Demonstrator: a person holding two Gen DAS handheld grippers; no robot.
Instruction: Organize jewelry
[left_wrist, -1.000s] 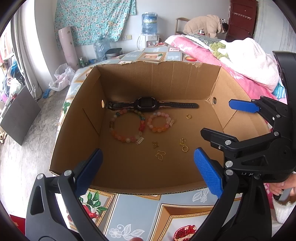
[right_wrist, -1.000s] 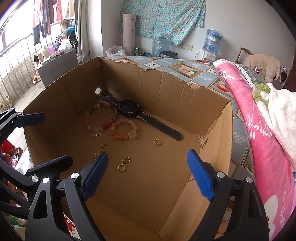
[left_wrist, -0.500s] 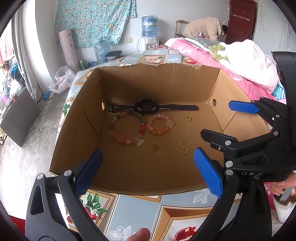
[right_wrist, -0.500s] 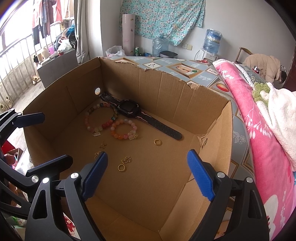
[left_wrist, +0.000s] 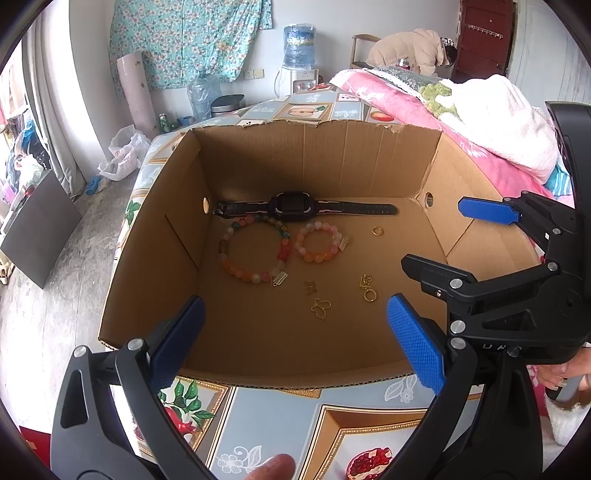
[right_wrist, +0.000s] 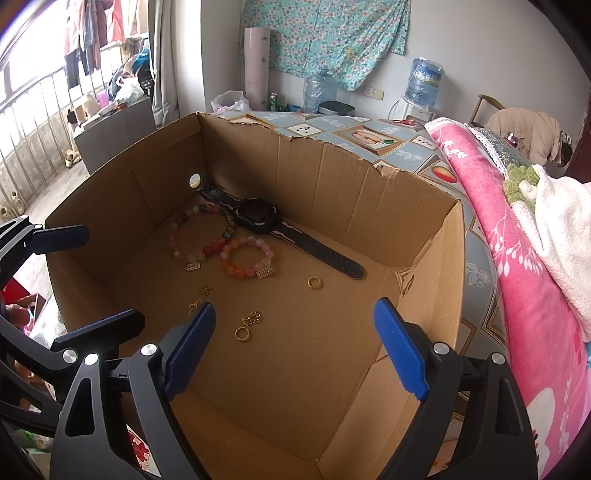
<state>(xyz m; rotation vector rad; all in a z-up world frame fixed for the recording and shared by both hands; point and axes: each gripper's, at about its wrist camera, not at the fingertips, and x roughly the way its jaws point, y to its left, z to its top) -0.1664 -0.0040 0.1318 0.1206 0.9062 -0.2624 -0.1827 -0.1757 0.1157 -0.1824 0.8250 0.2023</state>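
Watch (left_wrist: 295, 208): we see a black band with a chunky square face, laid flat and straight along the far wall of the box floor; the strap is perforated.
Big bracelet (left_wrist: 254, 254): a ring of round glossy beads, pink, orange, red and green, with a small gold abacus-like charm; it lies just in front of the watch, its far beads touching the band.
Small bracelet (left_wrist: 318, 242): smooth pink and orange beads with a gold charm, beside the big bracelet on its right in the left view.
Ring (left_wrist: 377, 231): a plain gold band, alone on the floor near the strap's end.
Charms (left_wrist: 320, 308): we count thin gold wire pieces, one an open butterfly outline, one smaller and solid-looking; well apart from the beads.
Keyring (left_wrist: 368, 290): a gold loop with a filigree tag attached.
Box (left_wrist: 155, 258): open corrugated cardboard, torn upper edge, a round hole in each side wall; all the jewelry rests on its floor.
Left gripper (left_wrist: 291, 332): we hold it spread wide above the near wall, ribbed blue pads on black arms, nothing between them.
Right gripper (right_wrist: 293, 341): likewise spread and empty, over the box interior.
Table (left_wrist: 332, 413): glossy cloth printed with framed fruit.
Blanket (right_wrist: 517, 258): pink, floral, soft, beside the box.
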